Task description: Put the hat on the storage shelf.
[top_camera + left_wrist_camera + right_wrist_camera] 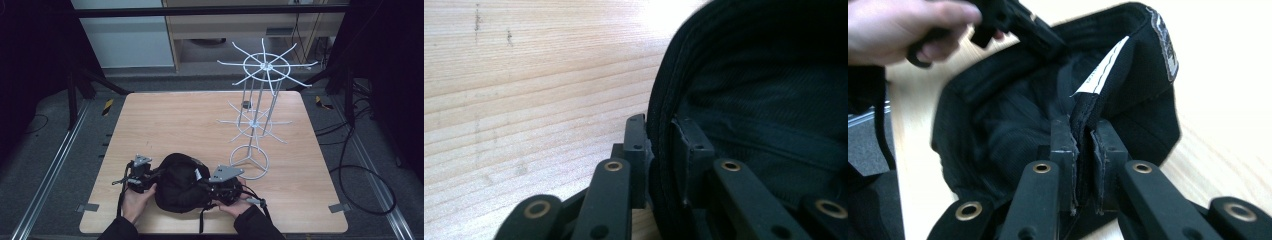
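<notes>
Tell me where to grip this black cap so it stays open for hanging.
Grip the cap by its brim-band edge, opposite sides, coming in from outside. The left gripper and right gripper each pinch that thin folded rim, which fits between the fingers; the soft crown would collapse.

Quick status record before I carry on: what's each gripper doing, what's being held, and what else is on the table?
held item: black fabric cap, lying opening-up near the table's front edge
left gripper: shut on the cap's rim, one jaw inside, one outside
right gripper: shut on the opposite rim, beside a white label
other item: white wire display rack, standing upright, right of centre, apart from the cap
surface: light wooden table
</notes>
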